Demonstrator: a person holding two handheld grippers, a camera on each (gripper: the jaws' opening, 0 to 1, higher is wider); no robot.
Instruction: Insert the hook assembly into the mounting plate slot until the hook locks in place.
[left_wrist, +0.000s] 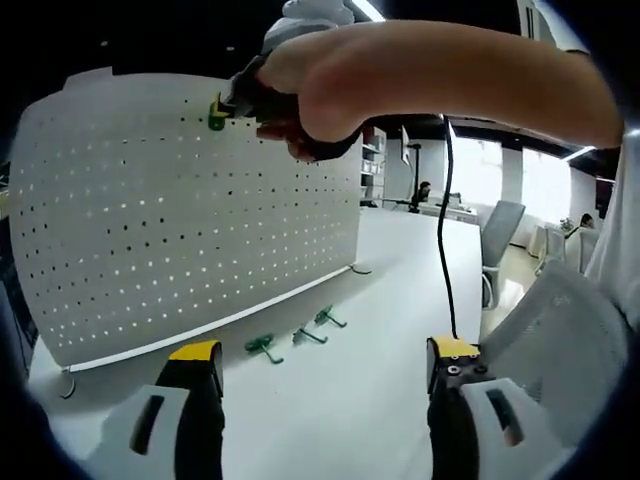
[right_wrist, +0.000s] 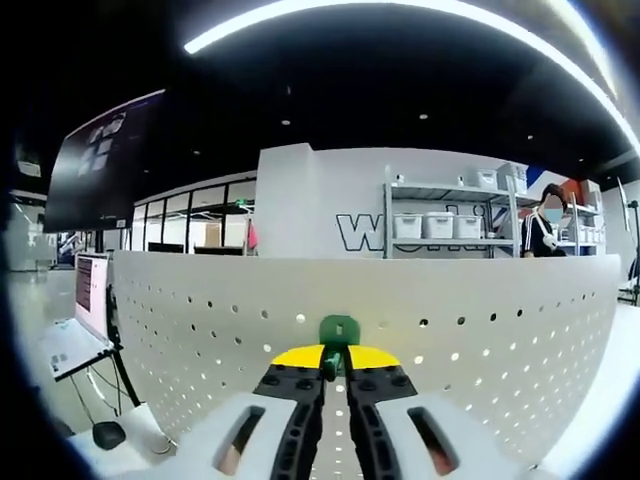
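Here, the scene is set out line by line.

Right gripper (right_wrist: 335, 372): its jaws are pressed together on a green hook (right_wrist: 338, 331), seen at lower centre of the right gripper view; the hook is held against the face of the white pegboard (right_wrist: 200, 330), close under the board's top edge.

Same grip, left gripper view: the person's hand (left_wrist: 310, 95) and the right gripper are seen at upper centre, with the green hook (left_wrist: 217, 112) at the pegboard's (left_wrist: 150, 220) upper edge.

Left gripper (left_wrist: 325, 365): its jaws are spread wide apart at the bottom of the left gripper view, nothing held between them.

Spare hooks: three green hooks (left_wrist: 264, 346) are laid on the white table (left_wrist: 380, 300) at lower centre, just in front of the pegboard's bottom edge.

Edges: the pegboard's bottom edge is seen running diagonally from lower left to centre right.

Open room: a broad bare stretch of table is seen right of the board, toward the office chair (left_wrist: 500, 235).

Cable (left_wrist: 442, 220): it is hung from the hand down to the left gripper's right jaw.
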